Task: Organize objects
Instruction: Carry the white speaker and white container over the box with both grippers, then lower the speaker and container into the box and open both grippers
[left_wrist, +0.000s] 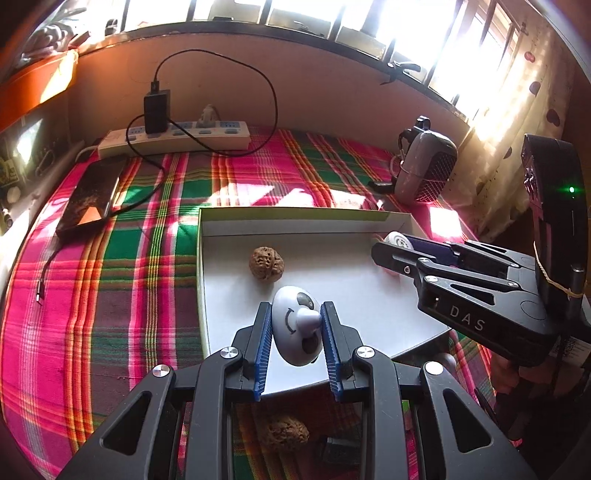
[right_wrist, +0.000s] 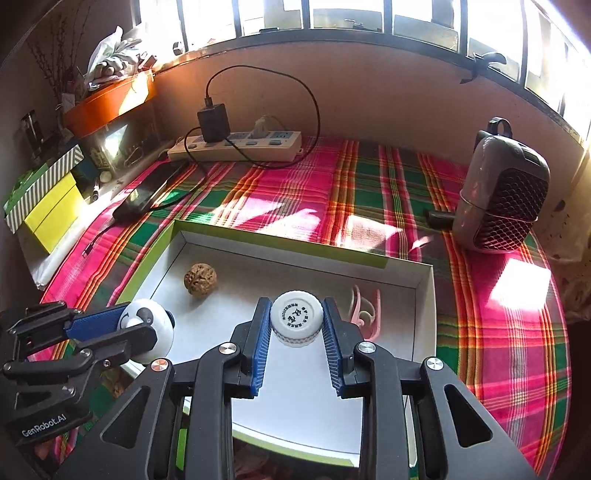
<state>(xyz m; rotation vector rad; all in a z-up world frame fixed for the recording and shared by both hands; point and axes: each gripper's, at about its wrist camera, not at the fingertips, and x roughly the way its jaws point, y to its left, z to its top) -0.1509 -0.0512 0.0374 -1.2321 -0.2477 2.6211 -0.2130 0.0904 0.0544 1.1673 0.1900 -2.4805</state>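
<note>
I had the left hand-held gripper (left_wrist: 295, 325) clamped on a smooth, rounded panda toy (left_wrist: 295, 328), likely slippery, above the white tray (right_wrist: 424, 291); the right hand-held gripper (right_wrist: 296, 325) pinched a light, rigid bottle cap (right_wrist: 296, 321) by its ribbed rim.

Tray (right_wrist: 424, 295) floor open at centre; walnut (right_wrist: 200, 279) left, pink clip (right_wrist: 365, 314) right, low walls around.
</note>
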